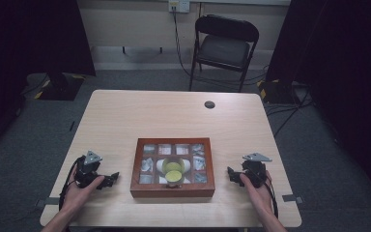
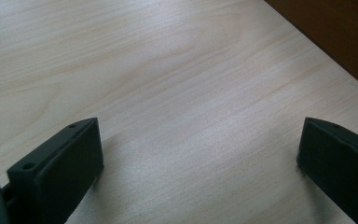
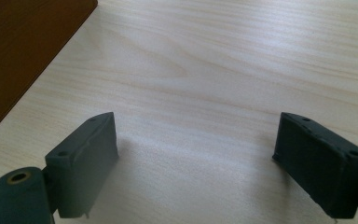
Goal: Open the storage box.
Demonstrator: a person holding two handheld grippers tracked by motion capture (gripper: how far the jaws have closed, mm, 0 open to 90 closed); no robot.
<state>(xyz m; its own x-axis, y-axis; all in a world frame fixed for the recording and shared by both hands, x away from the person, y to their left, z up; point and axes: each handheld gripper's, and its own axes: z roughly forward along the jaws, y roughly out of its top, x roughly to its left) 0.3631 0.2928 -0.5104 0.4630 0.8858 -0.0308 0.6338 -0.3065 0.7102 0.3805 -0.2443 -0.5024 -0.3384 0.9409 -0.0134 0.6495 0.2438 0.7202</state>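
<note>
Pale wood grain covers the table (image 1: 125,116), which is seen from the high view in a dim room with a folding chair (image 1: 224,46) behind it. Near the front edge a dark wooden box (image 1: 172,167) with a glazed, compartmented lid is set, small packets and a yellow-green round object (image 1: 173,173) being visible through the panes. The left gripper (image 1: 107,180) and the right gripper (image 1: 233,174) are held low on either side of the box, near it but apart from it. In the left gripper view the jaws are spread wide over bare tabletop, with nothing between them, and a corner of the box (image 2: 335,37) is seen at upper right. In the right gripper view the jaws are likewise parted and empty, and the box side (image 3: 23,56) is seen at upper left. The box is judged stiff and moderately heavy, its glass lid fragile and its varnished sides somewhat slippery; it is best taken by both wooden side walls at once, or the lid by its front rim.
</note>
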